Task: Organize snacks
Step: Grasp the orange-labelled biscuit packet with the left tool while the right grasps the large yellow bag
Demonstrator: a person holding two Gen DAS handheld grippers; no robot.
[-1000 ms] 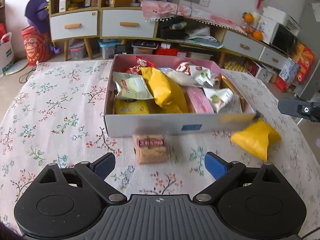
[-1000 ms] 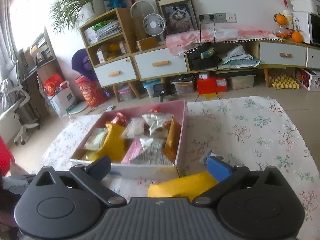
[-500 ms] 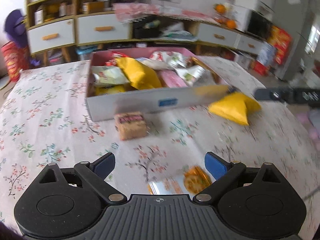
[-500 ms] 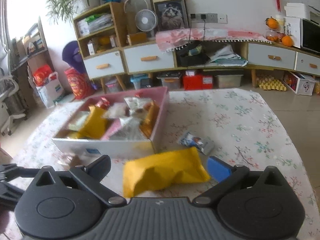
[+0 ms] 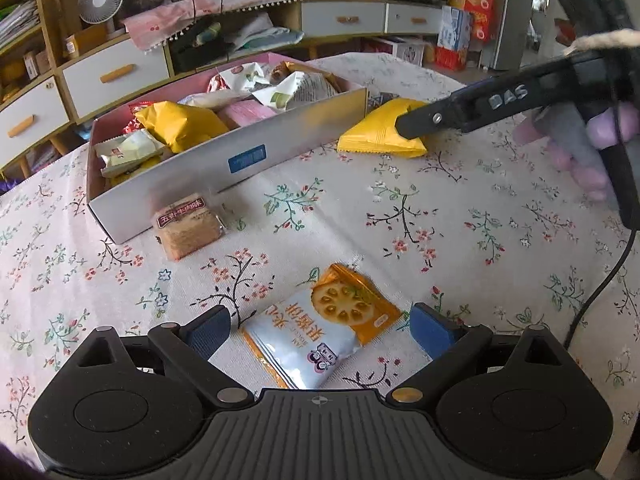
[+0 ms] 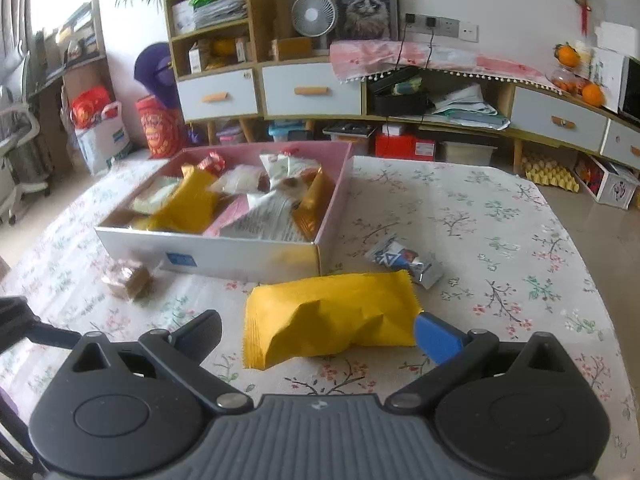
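While the floral tabletop [image 5: 460, 216] fills most of both views, a low sideboard with white drawers [image 6: 312, 90], a small fan [image 6: 313, 14] and a framed cat picture [image 6: 364, 4] line the wall across the top of the right wrist frame. Mid-frame sits the snack box [image 6: 240, 254], white outside and pink inside, already crowded with wrappers, a long yellow bag among them; its near wall stands between both grippers and the contents. Four snacks lie loose on the cloth. One yellow packet [image 6: 332, 318], plump and creased with a crimped left edge, lies just in front of the box's near right corner, between the spread fingers of the right gripper [image 6: 318, 330], whose blue pad at the lower right touches or nearly touches the packet's end; the other finger stands clear, so nothing is clamped. In the left wrist view the left gripper [image 5: 320, 328] is likewise wide open, straddling a pale blue and orange cracker sachet [image 5: 320, 330] at lower centre without pinching it. One brown biscuit pack [image 5: 188, 226] rests against the box's front wall at centre left, and one small silver-blue wrapper [image 6: 404, 260] lies right of the box. A hand [image 5: 576, 148] grips the right tool at the upper right.
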